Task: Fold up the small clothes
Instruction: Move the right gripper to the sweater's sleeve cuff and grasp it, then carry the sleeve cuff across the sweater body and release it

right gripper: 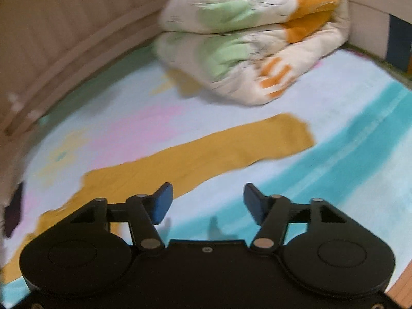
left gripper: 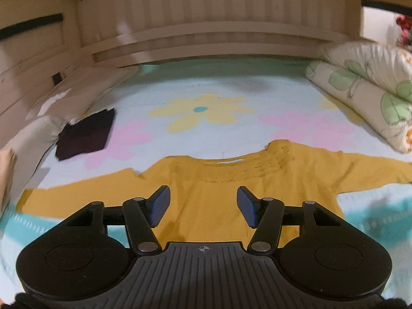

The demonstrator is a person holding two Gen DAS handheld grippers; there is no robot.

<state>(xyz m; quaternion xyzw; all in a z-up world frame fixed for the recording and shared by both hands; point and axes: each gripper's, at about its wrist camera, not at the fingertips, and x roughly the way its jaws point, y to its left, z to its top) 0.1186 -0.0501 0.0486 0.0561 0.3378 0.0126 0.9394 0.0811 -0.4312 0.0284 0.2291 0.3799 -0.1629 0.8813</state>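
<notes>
A mustard-yellow long-sleeved top (left gripper: 216, 193) lies flat on the flowered bedsheet (left gripper: 206, 128), neckline toward the headboard and both sleeves spread out. My left gripper (left gripper: 203, 206) hovers over the chest of the top, open, with nothing between its blue pads. In the right wrist view the top's right sleeve (right gripper: 206, 154) stretches diagonally toward its cuff (right gripper: 291, 136). Above the sheet just beside that sleeve my right gripper (right gripper: 208, 203) stands open and holds nothing.
A folded dark garment (left gripper: 85, 134) lies at the left of the bed, next to a pale pillow (left gripper: 51, 118). A rolled floral quilt (left gripper: 365, 90) (right gripper: 252, 38) fills the right rear corner. A wooden headboard (left gripper: 206, 31) runs along the back.
</notes>
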